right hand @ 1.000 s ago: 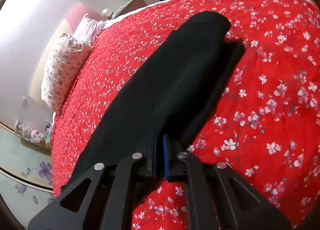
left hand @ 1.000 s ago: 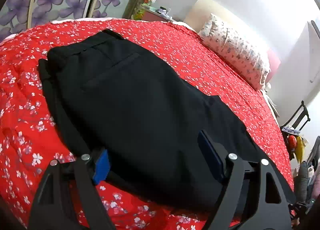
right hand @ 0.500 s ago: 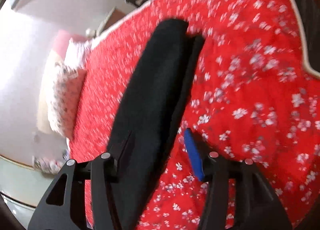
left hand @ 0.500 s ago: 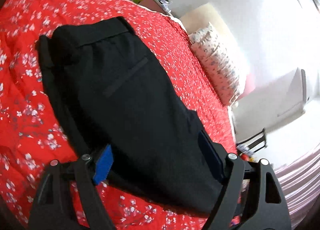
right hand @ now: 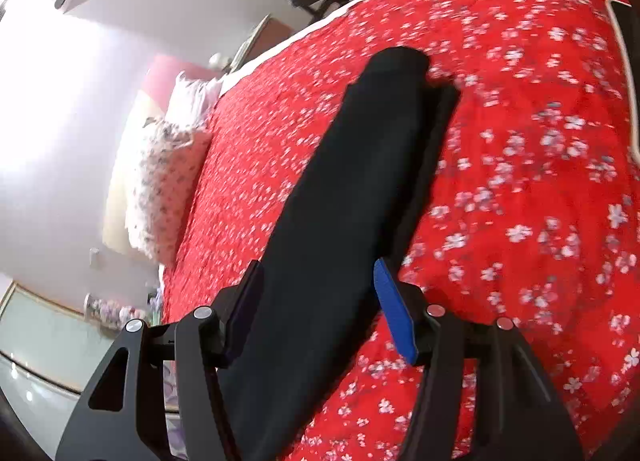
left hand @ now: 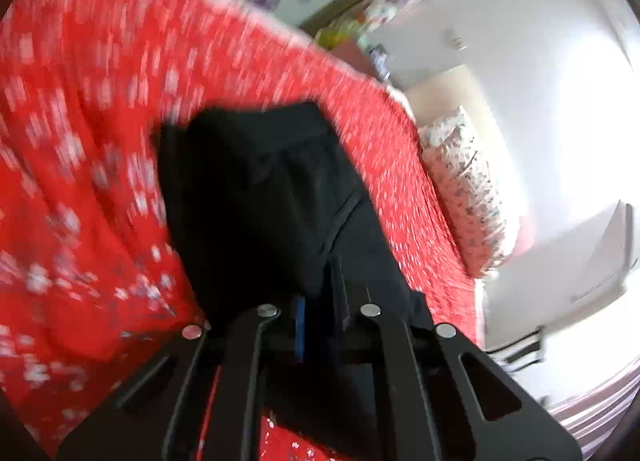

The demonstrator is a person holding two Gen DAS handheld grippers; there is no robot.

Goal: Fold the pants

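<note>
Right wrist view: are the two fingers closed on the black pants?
No, the right gripper is open, its fingers apart on either side of the pants.

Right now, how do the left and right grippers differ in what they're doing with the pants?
The left gripper has its jaws nearly together, pinching the black pants; the right gripper has its jaws spread wide, with the pants lying between its fingers. The left wrist view is motion-blurred; the right wrist view is fairly sharp. Both grippers sit over the same pants on the red floral bedspread.
</note>
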